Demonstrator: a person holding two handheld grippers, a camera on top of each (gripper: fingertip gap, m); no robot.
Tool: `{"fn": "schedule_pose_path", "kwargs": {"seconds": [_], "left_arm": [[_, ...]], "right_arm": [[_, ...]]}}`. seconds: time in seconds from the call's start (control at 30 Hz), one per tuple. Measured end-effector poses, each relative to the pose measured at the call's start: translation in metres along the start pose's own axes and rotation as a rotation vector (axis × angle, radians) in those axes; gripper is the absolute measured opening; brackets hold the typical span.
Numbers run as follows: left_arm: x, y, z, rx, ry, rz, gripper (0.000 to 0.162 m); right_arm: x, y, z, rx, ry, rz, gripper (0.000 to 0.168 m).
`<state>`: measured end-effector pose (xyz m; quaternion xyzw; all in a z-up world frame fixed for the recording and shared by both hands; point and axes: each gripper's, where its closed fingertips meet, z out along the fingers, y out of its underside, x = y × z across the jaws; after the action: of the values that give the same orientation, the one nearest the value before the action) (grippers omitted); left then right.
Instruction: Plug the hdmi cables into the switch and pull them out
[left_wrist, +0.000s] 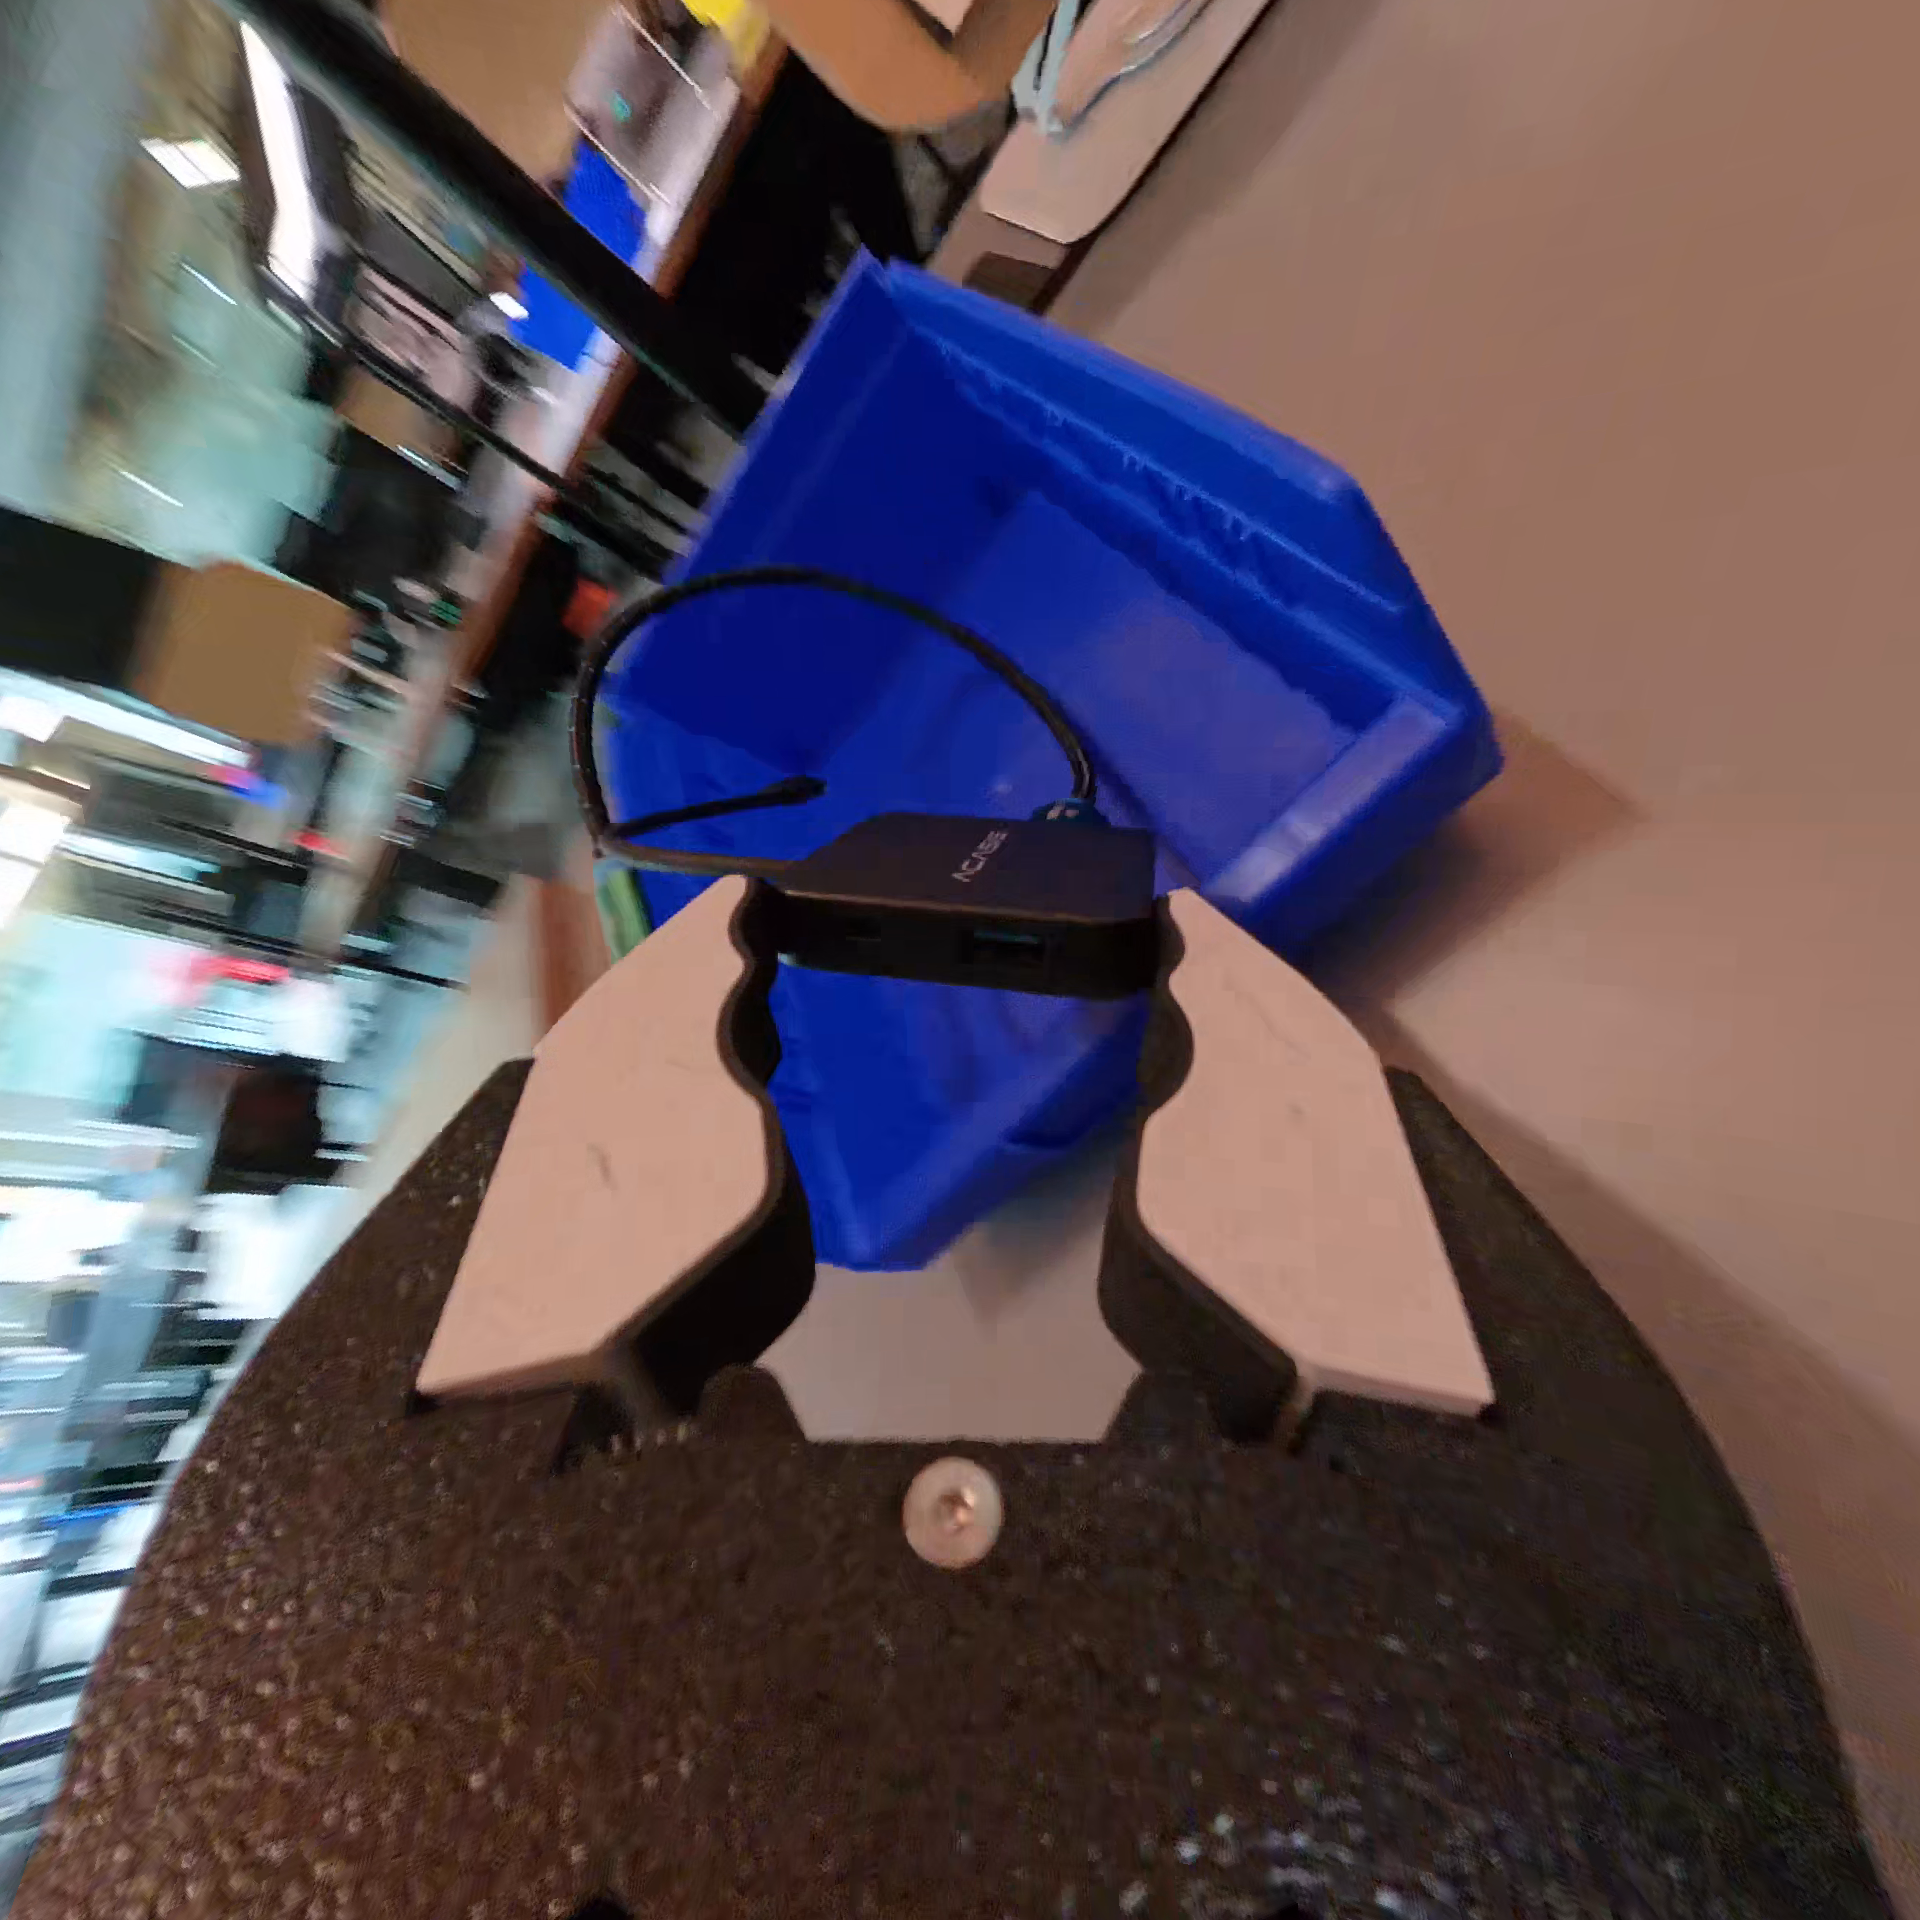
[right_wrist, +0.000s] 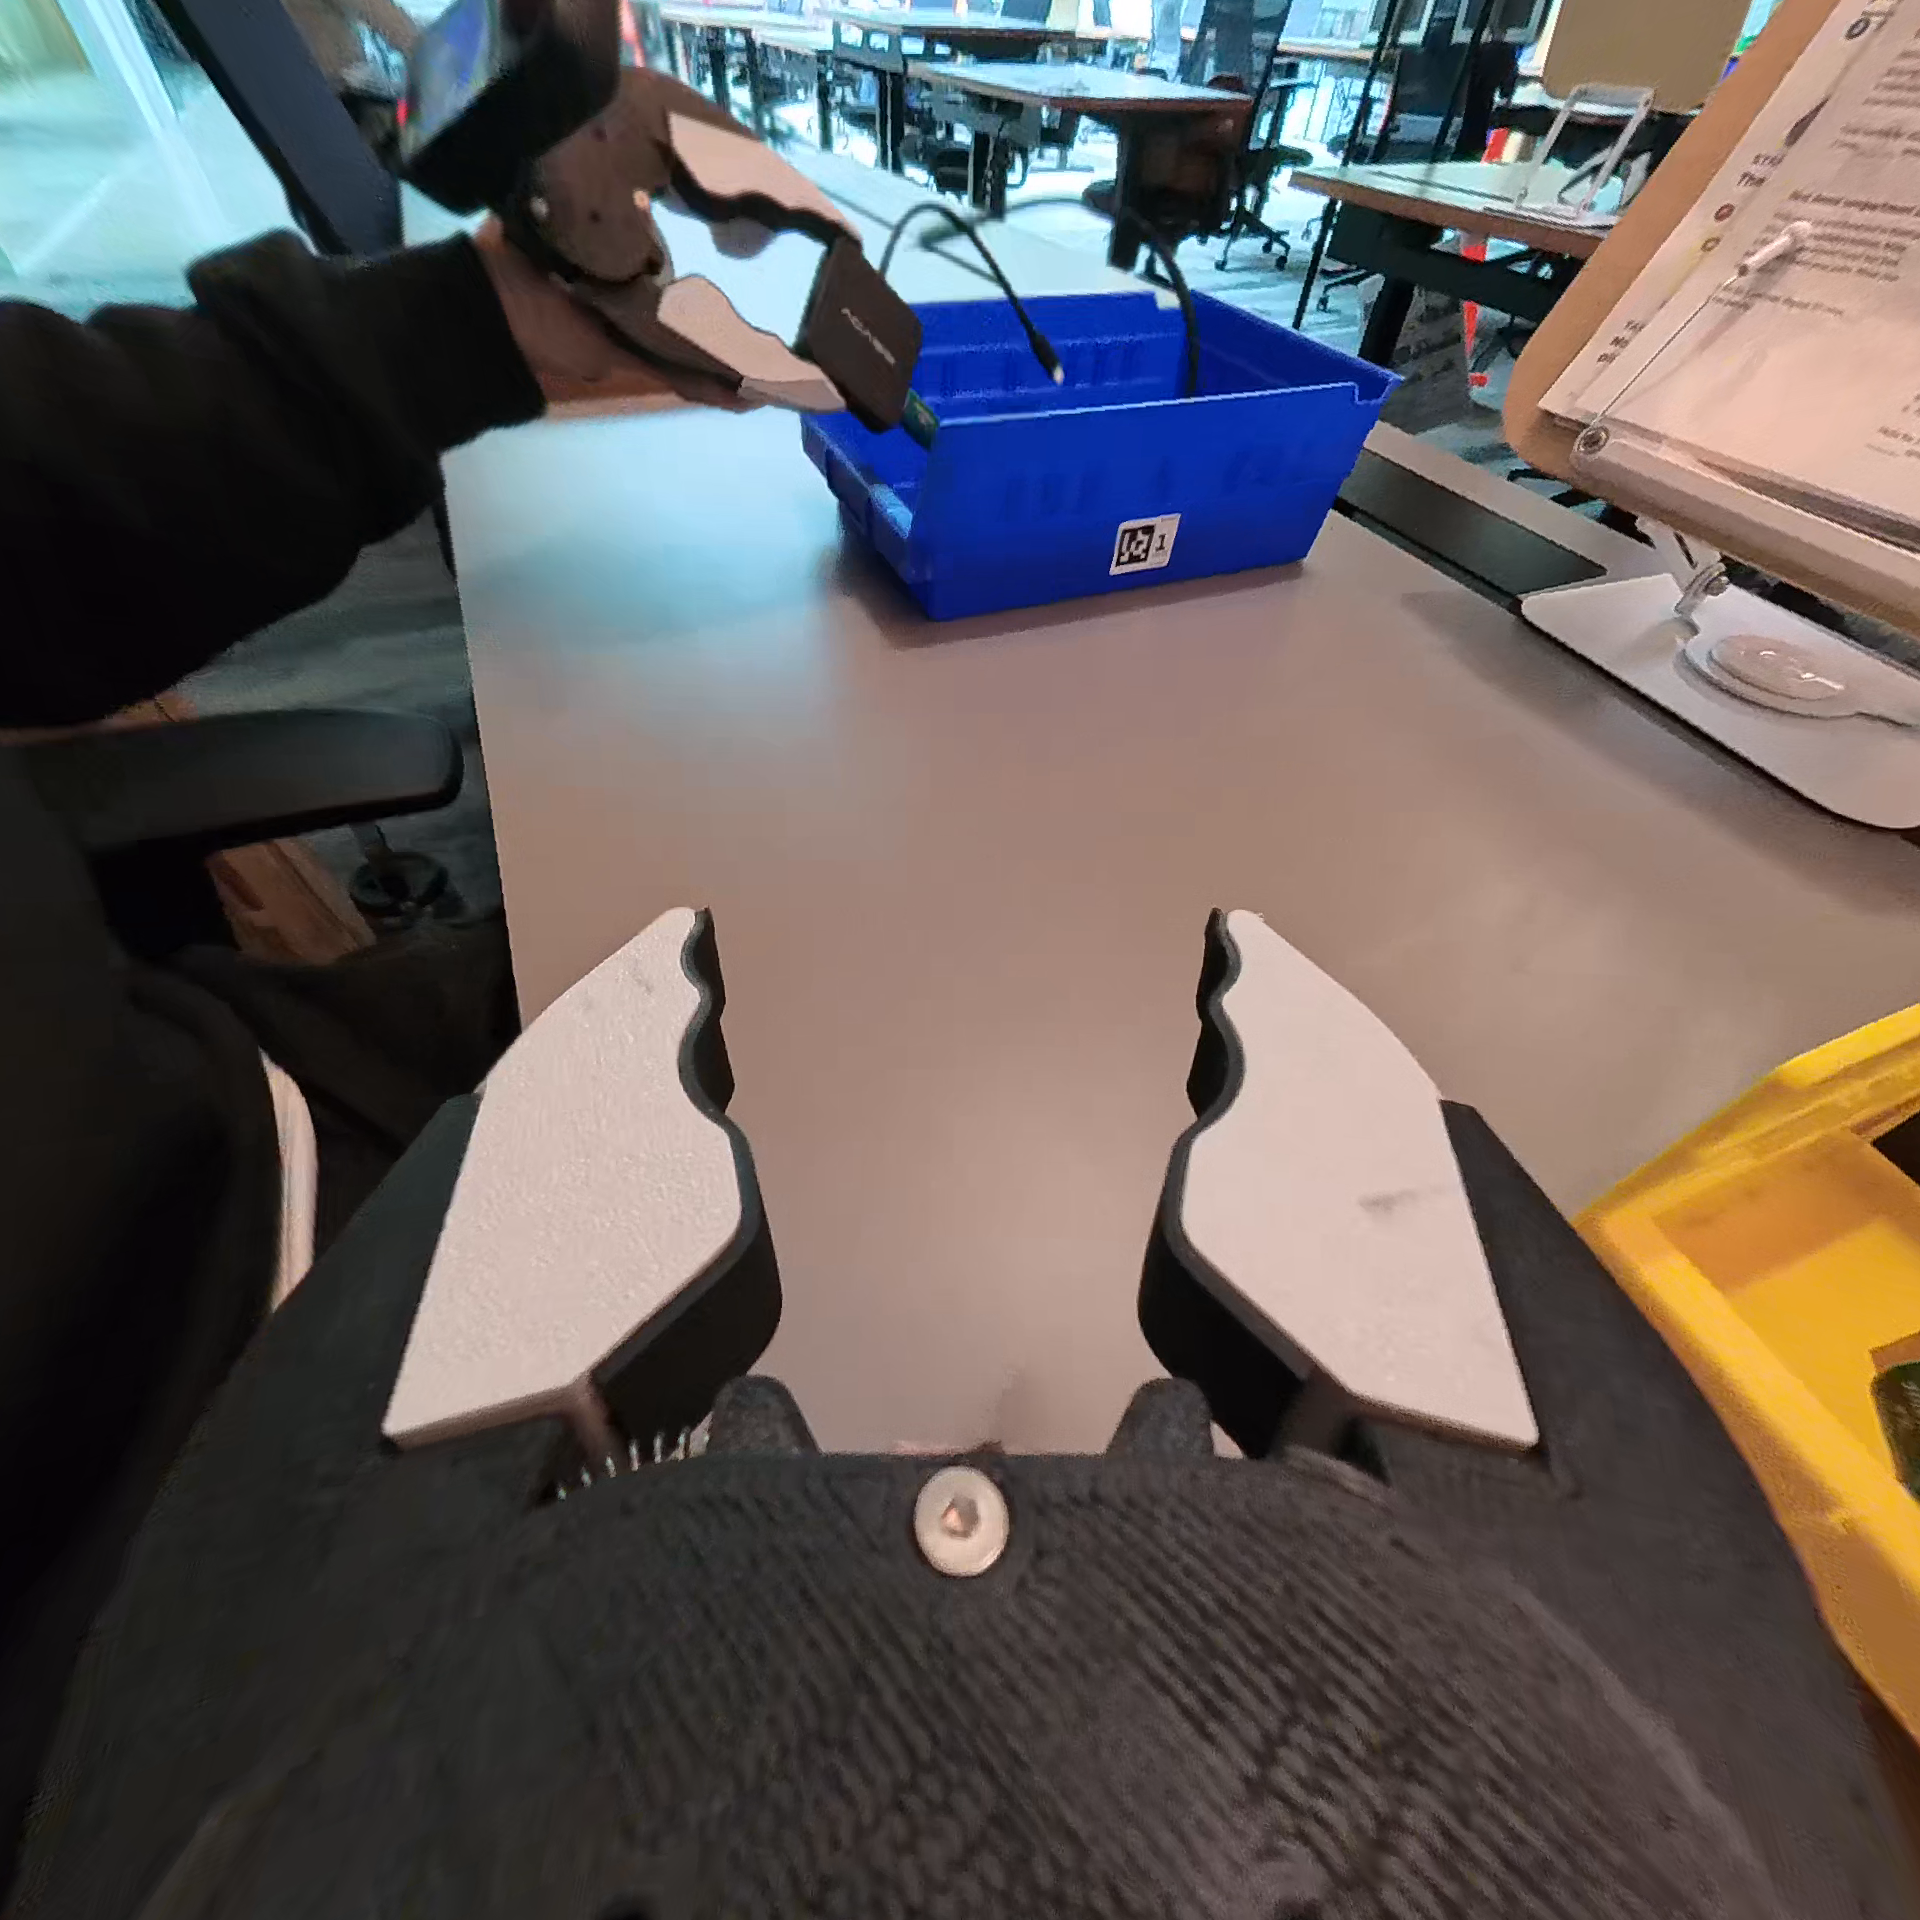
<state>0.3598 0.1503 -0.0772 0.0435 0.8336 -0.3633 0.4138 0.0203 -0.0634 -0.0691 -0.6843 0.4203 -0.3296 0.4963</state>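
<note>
My left gripper (left_wrist: 961, 914) is shut on the switch (left_wrist: 987, 883), a flat black box with ports on its near edge, and holds it in the air over the blue bin (left_wrist: 1195, 582). A thin black cable (left_wrist: 727, 613) loops out from the switch. In the right wrist view the left gripper (right_wrist: 821, 322) holds the switch (right_wrist: 862, 338) above the blue bin's (right_wrist: 1091, 488) left end, and two black cables (right_wrist: 997, 270) hang toward the bin. My right gripper (right_wrist: 956, 935) is open and empty, low over the grey table (right_wrist: 935, 779).
A yellow bin (right_wrist: 1766, 1299) stands at the right, close to my right gripper. A white stand with a clipboard of papers (right_wrist: 1766, 312) is at the far right. A person's black sleeve (right_wrist: 260, 416) and a chair armrest (right_wrist: 239, 769) are at the left.
</note>
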Motion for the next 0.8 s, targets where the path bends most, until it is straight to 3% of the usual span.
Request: {"fn": "schedule_pose_path", "kwargs": {"seconds": [0.13, 0.3, 0.4, 0.5, 0.57, 0.63, 0.8], "left_arm": [[-0.021, -0.047, -0.028, 0.055, -0.196, 0.249, 0.068], [-0.027, -0.113, -0.067, 0.211, -0.332, 0.366, 0.068], [-0.009, -0.159, -0.096, 0.355, -0.359, 0.402, 0.067], [0.029, -0.206, -0.125, 0.549, -0.298, 0.381, 0.067], [0.061, -0.232, -0.141, 0.689, -0.214, 0.342, 0.067], [0.093, -0.250, -0.152, 0.818, -0.106, 0.288, 0.067], [0.158, -0.267, -0.147, 0.977, 0.191, 0.128, 0.068]], "right_arm": [[-0.004, -0.008, 0.009, 0.053, -0.021, 0.055, 0.088], [-0.014, -0.029, 0.030, 0.199, -0.097, 0.192, 0.088], [-0.010, -0.046, 0.047, 0.357, -0.140, 0.407, 0.091], [-0.016, -0.065, 0.059, 0.513, -0.341, 0.698, 0.089], [-0.029, -0.079, 0.058, 0.585, -0.566, 0.854, 0.062], [-0.039, -0.092, 0.050, 0.651, -0.738, 0.931, 0.053], [-0.041, -0.095, 0.044, 0.688, -0.749, 0.911, 0.033]]}}
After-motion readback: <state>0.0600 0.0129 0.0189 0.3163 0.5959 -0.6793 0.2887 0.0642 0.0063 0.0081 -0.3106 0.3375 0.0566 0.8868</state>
